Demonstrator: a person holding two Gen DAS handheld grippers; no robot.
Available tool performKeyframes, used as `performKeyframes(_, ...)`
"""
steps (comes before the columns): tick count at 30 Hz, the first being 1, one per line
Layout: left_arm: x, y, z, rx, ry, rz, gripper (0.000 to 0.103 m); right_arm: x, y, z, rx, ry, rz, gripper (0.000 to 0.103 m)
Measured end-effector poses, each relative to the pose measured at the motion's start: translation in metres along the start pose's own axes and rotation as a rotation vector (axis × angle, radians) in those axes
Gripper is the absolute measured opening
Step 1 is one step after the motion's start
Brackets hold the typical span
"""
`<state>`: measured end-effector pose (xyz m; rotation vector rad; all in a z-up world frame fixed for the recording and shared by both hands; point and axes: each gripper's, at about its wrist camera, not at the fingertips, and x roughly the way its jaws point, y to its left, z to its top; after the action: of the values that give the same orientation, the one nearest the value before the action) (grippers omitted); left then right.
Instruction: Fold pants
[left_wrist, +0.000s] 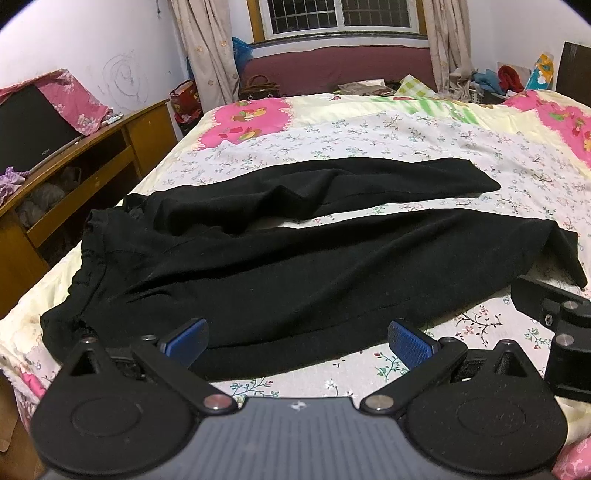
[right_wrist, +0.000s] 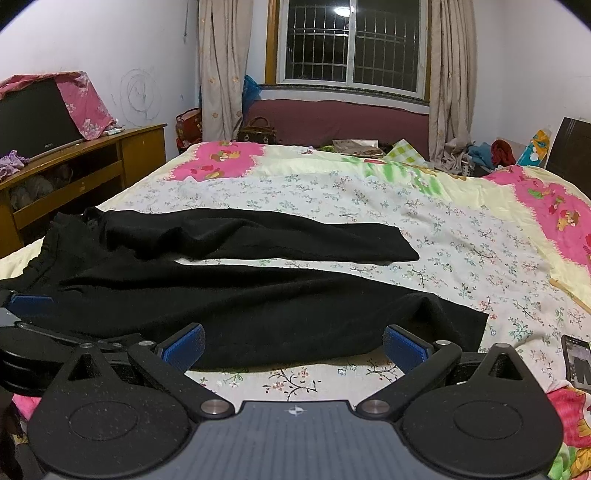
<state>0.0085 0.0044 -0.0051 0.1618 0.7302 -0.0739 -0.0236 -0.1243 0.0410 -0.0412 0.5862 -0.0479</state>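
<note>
From the left wrist view, the black soft-knit pants (left_wrist: 280, 266) lie spread flat on the floral-patterned bedsheet (left_wrist: 424, 136), straight ahead of the left gripper (left_wrist: 297, 338), whose blue-padded fingers (left_wrist: 186, 336) stand wide apart and hold nothing; the near hem of the cloth sits between and just beyond them. The long axis of the pants runs crosswise to this gripper, with the gathered waistband (left_wrist: 86, 254) at the left and the two legs reaching right, a strip of sheet showing between them. Part of the right gripper (left_wrist: 554, 314) shows at the right edge, near the cuff of the nearer leg (left_wrist: 569, 254). From the right wrist view, the same pants (right_wrist: 236, 295) lie ahead and to the left of the right gripper (right_wrist: 293, 345), also spread open and empty, its fingers (right_wrist: 404, 347) bracketing the near edge by the cuff (right_wrist: 458, 325). The left gripper (right_wrist: 29, 306) appears at the left edge, close to the waist end. Judging by this, each hand is nearest its own end of the near leg, which suits lifting that leg over onto the far one. A dark phone (right_wrist: 576, 362) lies on the sheet to the right.
</note>
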Motion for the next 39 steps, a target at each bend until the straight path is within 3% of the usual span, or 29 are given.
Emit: performKeyframes(39,-0.0081,-0.0026,-0.0002,-0.010,-0.009,-0.032,0.103,0.0088,-0.0075,-0.0071,0.000,0.044,-0.061,0.094)
